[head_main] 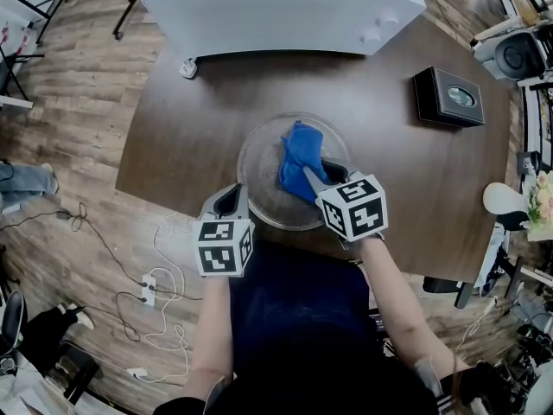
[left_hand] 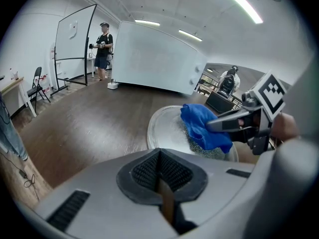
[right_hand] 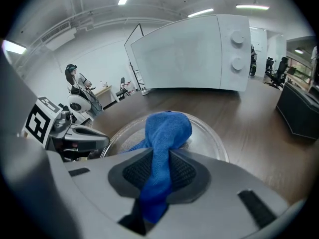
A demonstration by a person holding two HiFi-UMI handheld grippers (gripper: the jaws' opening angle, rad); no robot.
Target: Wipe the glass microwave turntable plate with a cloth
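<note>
The round glass turntable plate lies flat on the dark wooden table, near its front edge. A blue cloth rests bunched on the plate's middle. My right gripper is shut on the cloth and holds it down on the glass. In the right gripper view the cloth runs up between the pads onto the plate. My left gripper sits just off the plate's left rim, its jaws shut with nothing between them. From there the plate and cloth lie ahead.
A white microwave stands at the back of the table, door closed. A black box sits at the right. Cables and a power strip lie on the floor to the left. A person stands far off by a whiteboard.
</note>
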